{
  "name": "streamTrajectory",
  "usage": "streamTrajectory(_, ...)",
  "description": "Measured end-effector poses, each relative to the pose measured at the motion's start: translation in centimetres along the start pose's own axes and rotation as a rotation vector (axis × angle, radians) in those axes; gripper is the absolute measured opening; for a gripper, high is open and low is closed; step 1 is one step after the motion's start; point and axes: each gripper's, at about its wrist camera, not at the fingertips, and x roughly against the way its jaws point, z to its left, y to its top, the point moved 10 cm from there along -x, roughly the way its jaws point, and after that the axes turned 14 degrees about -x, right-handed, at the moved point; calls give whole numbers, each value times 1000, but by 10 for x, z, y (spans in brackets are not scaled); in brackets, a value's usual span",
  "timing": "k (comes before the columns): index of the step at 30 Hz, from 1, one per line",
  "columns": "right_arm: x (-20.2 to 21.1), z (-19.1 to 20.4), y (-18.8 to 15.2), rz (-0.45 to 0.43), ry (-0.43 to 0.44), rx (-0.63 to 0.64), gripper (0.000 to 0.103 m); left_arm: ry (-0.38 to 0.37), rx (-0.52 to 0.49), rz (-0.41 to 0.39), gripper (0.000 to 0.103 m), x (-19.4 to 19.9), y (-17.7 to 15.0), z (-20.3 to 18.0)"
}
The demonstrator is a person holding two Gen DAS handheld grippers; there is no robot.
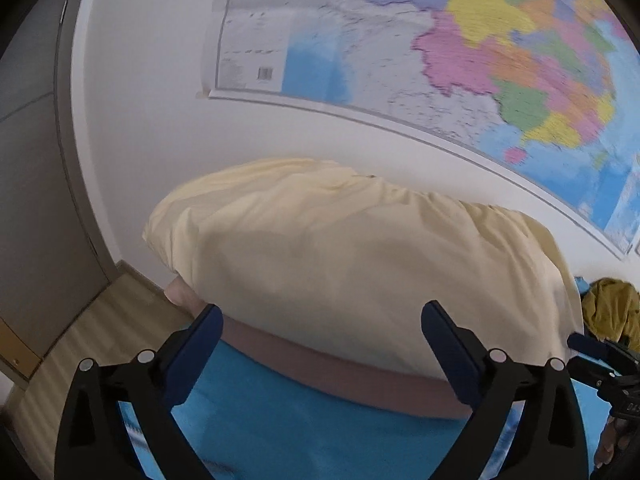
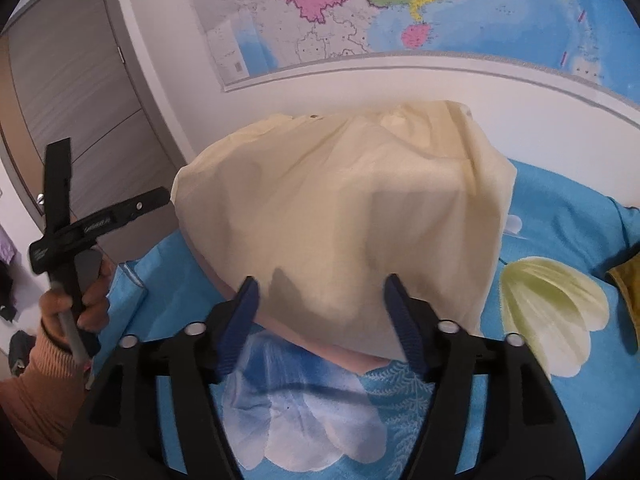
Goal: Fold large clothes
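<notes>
Tools (image 1: 322, 316) open — blue floral sheet (image 2: 560, 392), map (image 1: 460, 60) perhaps on wall.

Both tongs, left (image 1: 322, 320) and right (image 2: 320, 296), angle downward with jaws spread apart, gripping nothing.

Matt cream cloth garment (image 2: 340, 216), glossy paper map (image 1: 460, 60), printed blue cotton sheet (image 2: 560, 400)

A big coloured wall map (image 1: 460, 64) hangs on the white wall ahead of me. Off to my left stands a grey door (image 2: 76, 120), with pale wood-look flooring (image 1: 80, 340) below it.
</notes>
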Motion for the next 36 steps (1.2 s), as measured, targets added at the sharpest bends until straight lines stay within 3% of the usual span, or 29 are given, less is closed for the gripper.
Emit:
streamTrajectory(3, 5, 2, -4, -16, -9, 8, 85, 14, -10, -16, 96, 10, -5, -14)
streamTrajectory(9, 18, 9, -7, -79, -41, 29, 97, 20, 3, -14, 96, 23, -14, -38)
streamTrajectory(14, 28, 17, -17, -103, -43, 48, 97, 50, -5, -15, 96, 35, -21, -49)
streamTrajectory(36, 46, 21, -47, -125, -61, 55, 97, 47, -54, -28, 96, 75, -41, -92)
